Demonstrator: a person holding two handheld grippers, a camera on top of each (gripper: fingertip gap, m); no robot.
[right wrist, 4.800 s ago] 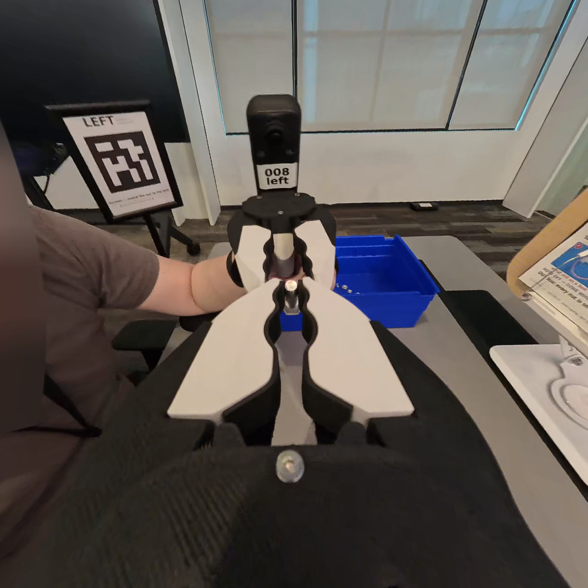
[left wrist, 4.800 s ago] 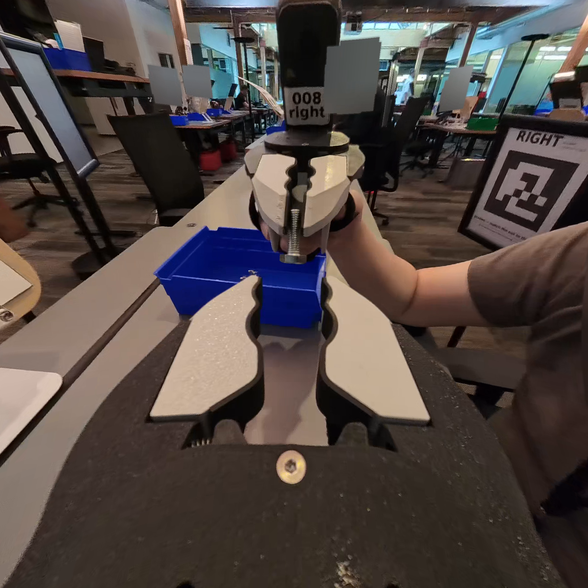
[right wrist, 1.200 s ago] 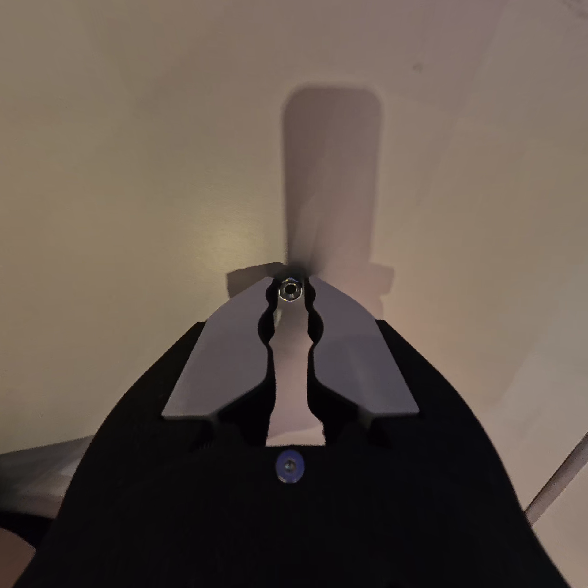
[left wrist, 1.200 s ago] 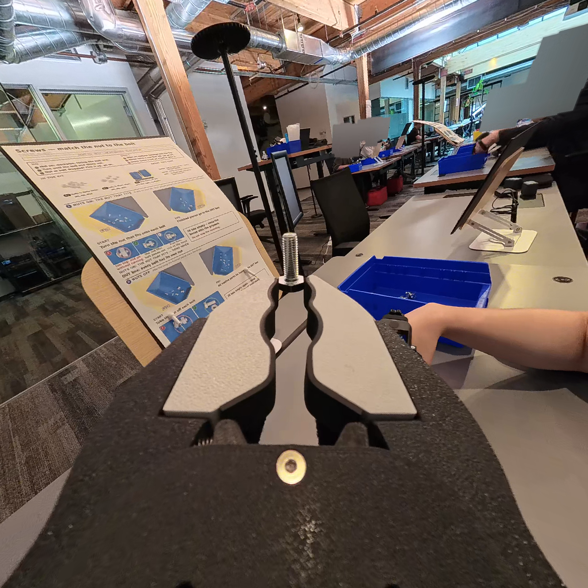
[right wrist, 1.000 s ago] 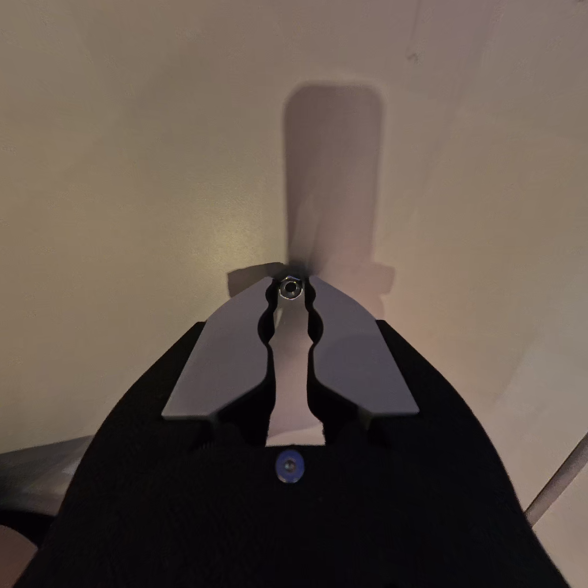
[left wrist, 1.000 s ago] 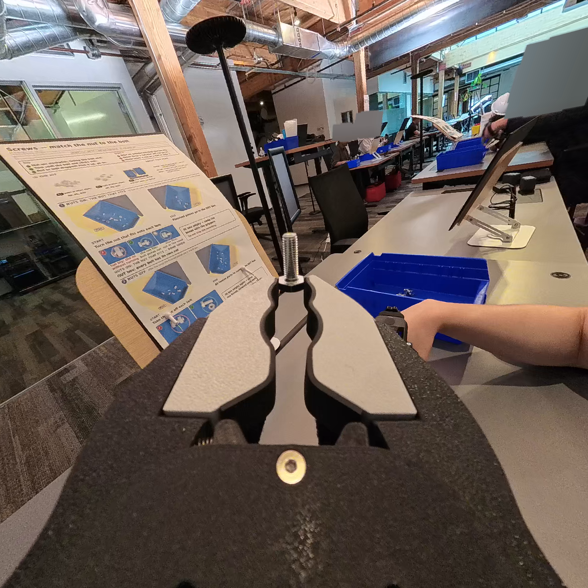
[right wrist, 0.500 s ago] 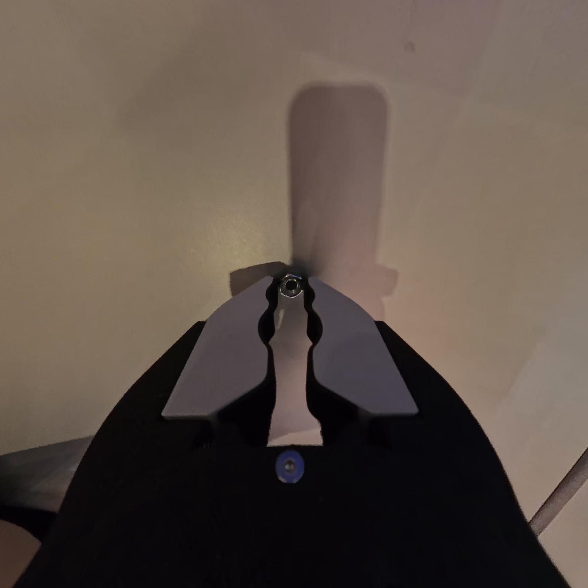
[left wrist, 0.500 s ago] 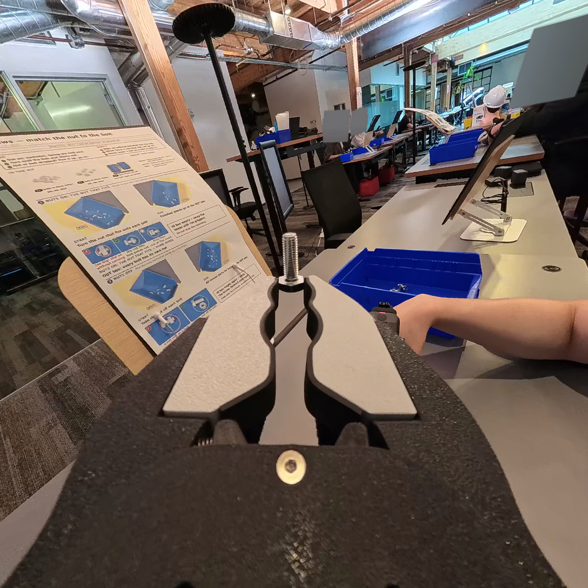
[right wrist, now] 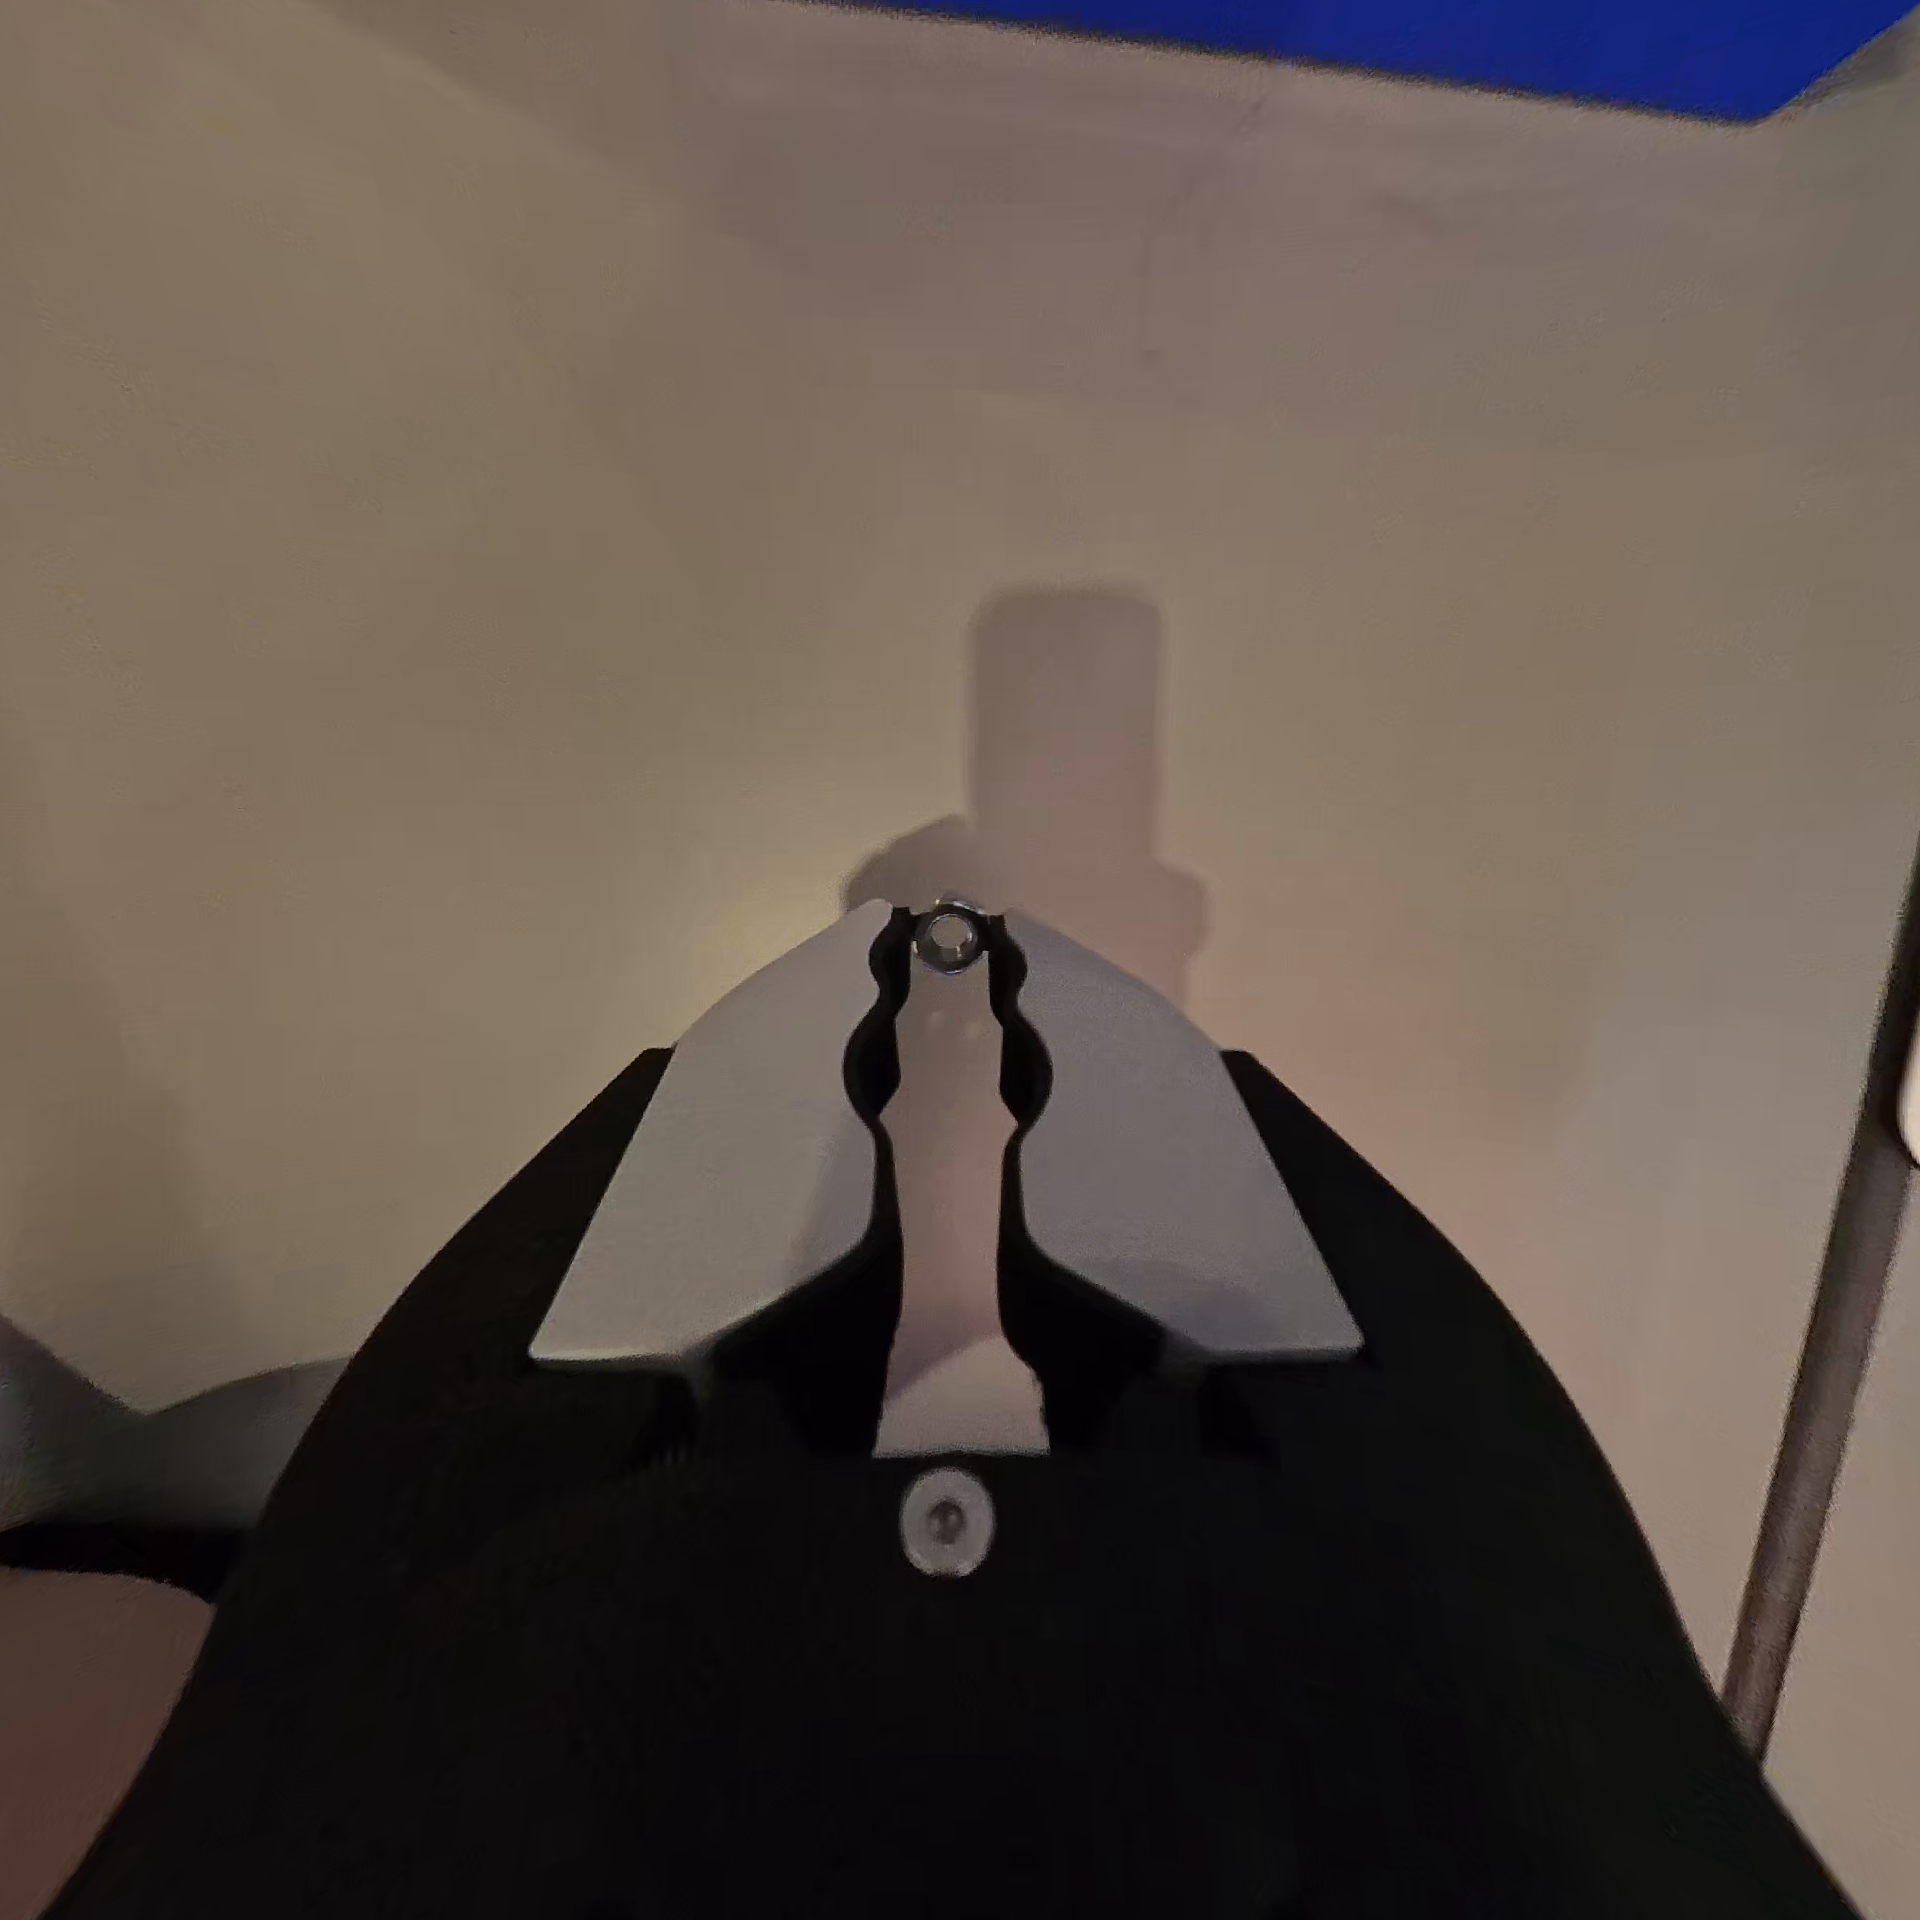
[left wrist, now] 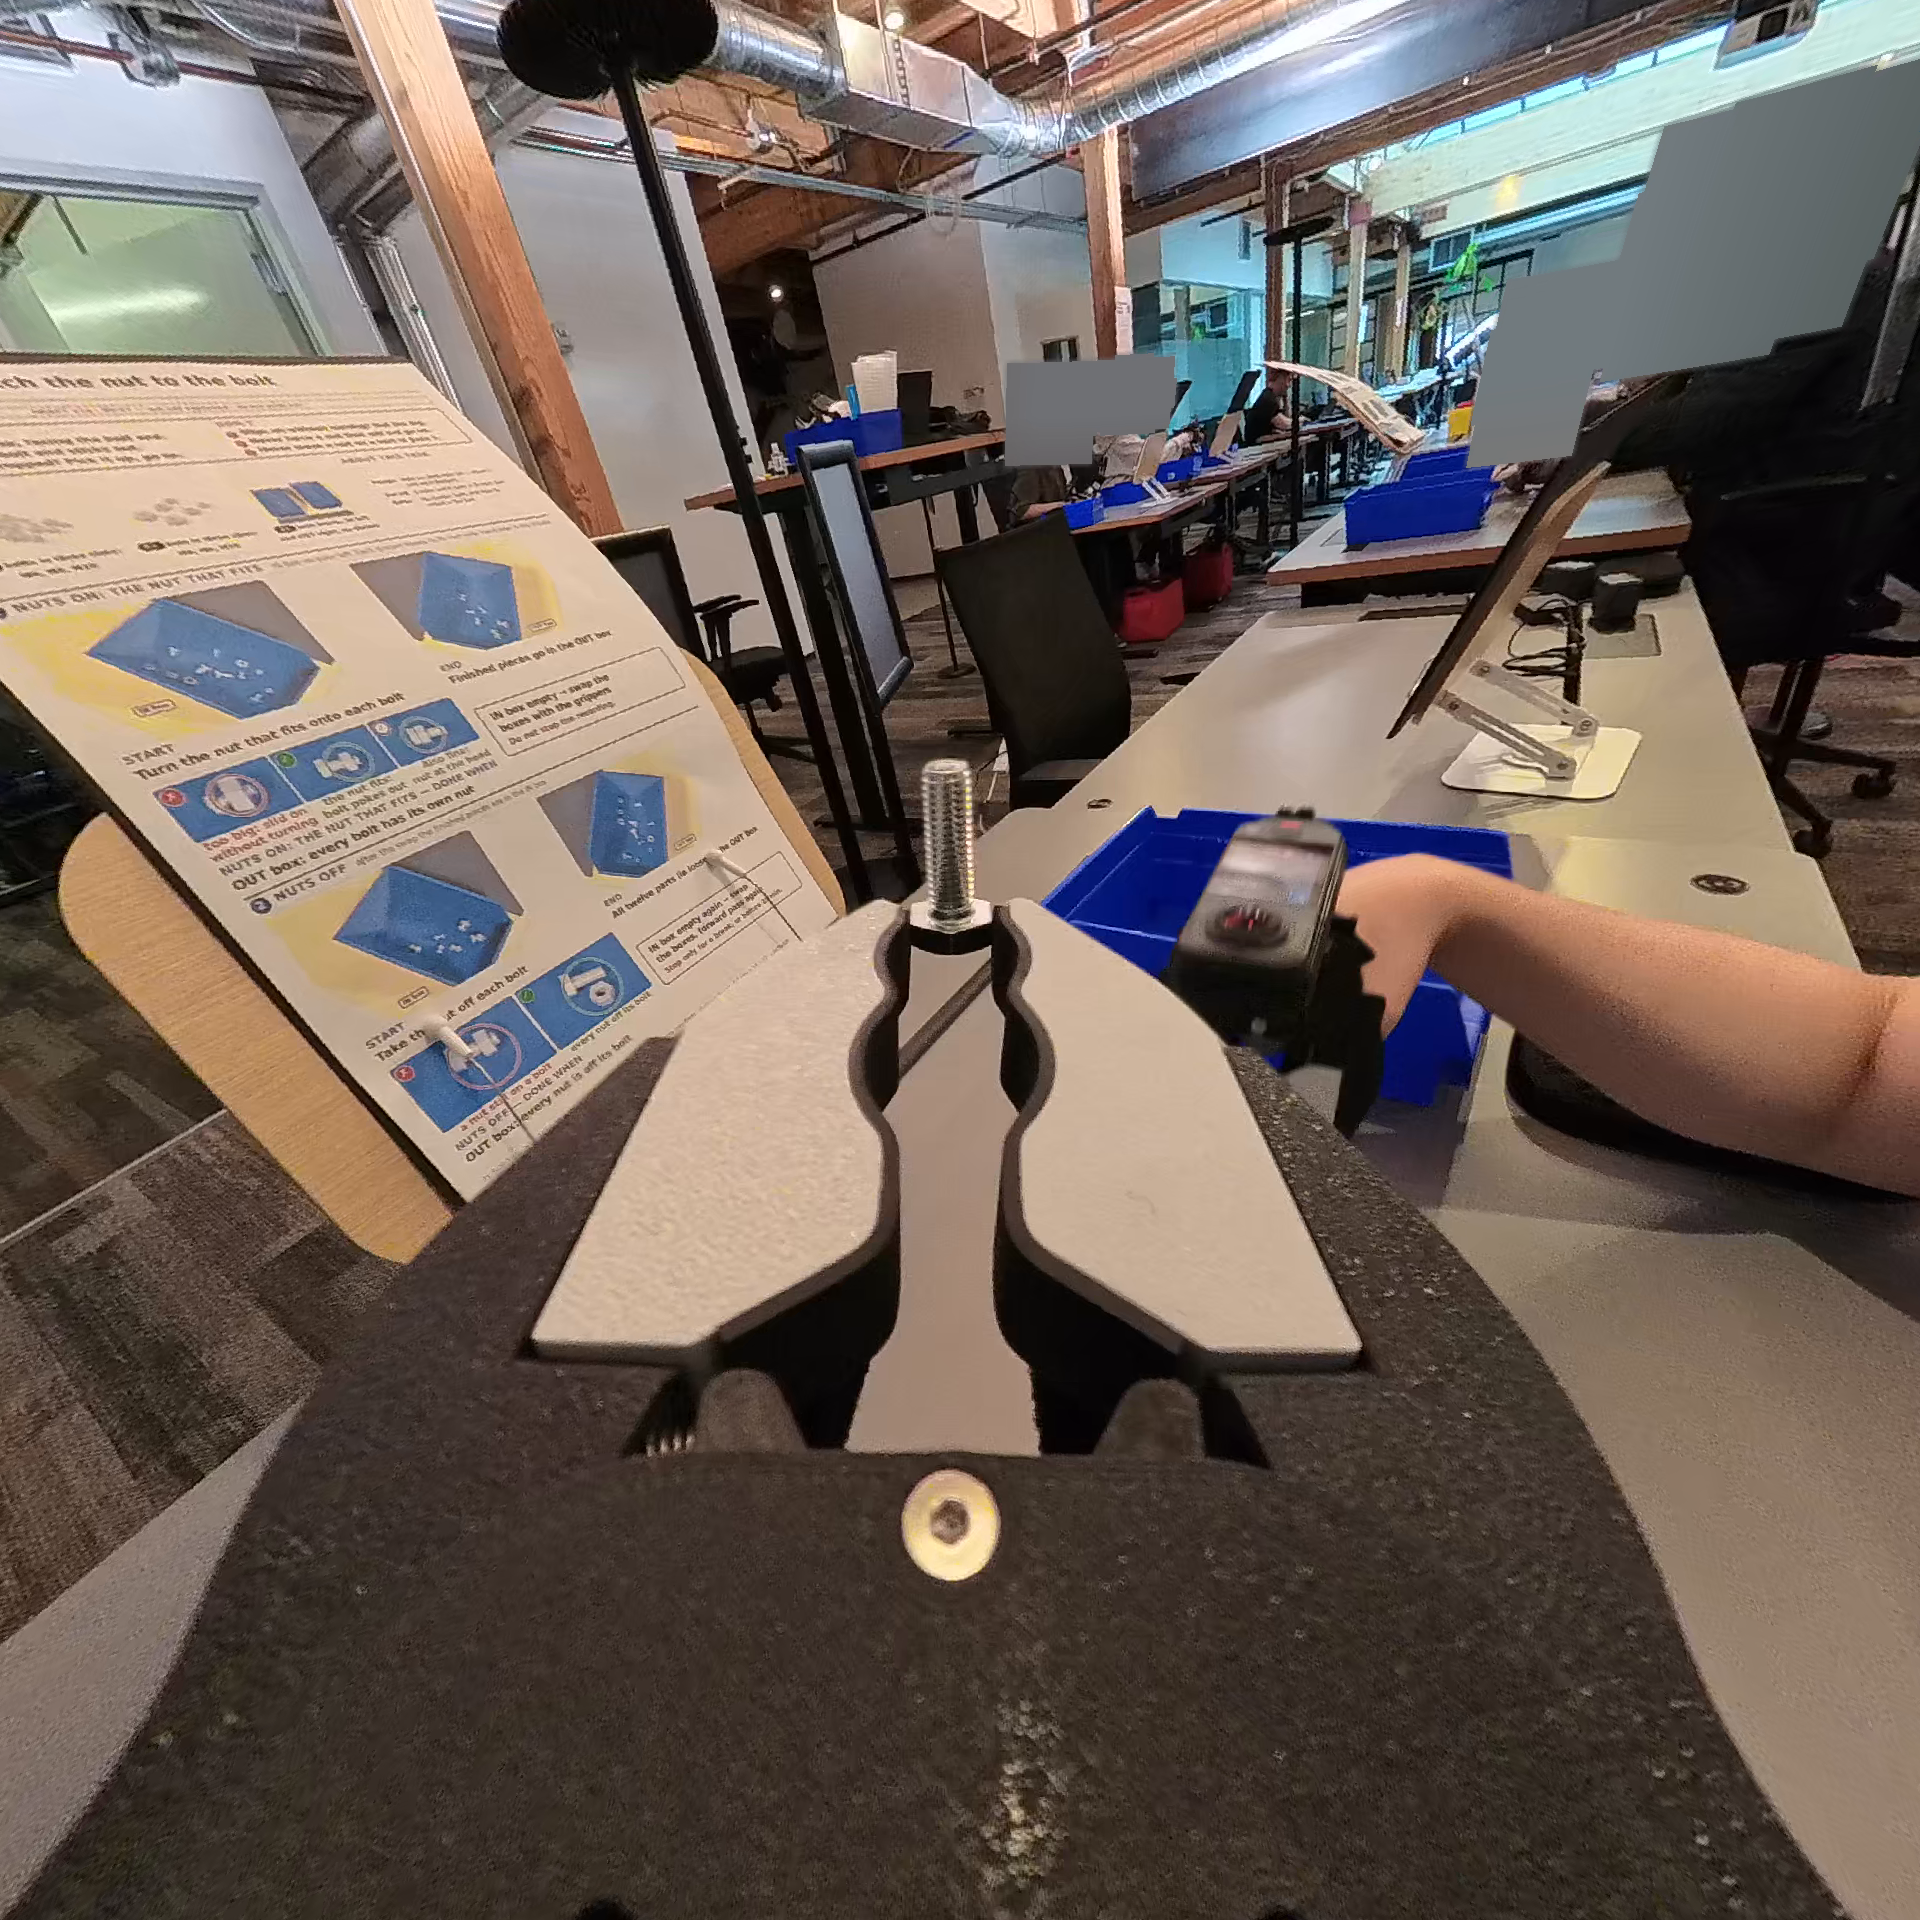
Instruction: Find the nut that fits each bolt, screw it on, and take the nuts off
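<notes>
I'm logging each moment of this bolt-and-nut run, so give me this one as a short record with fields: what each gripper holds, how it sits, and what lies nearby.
left gripper: shut on the bolt by its hex head, threads pointing up
right gripper: shut on a small nut, hole facing the camera
nut on bolt: not yet
blue bin: on the table, beyond the right gripper
instruction sheet: propped at left
</notes>
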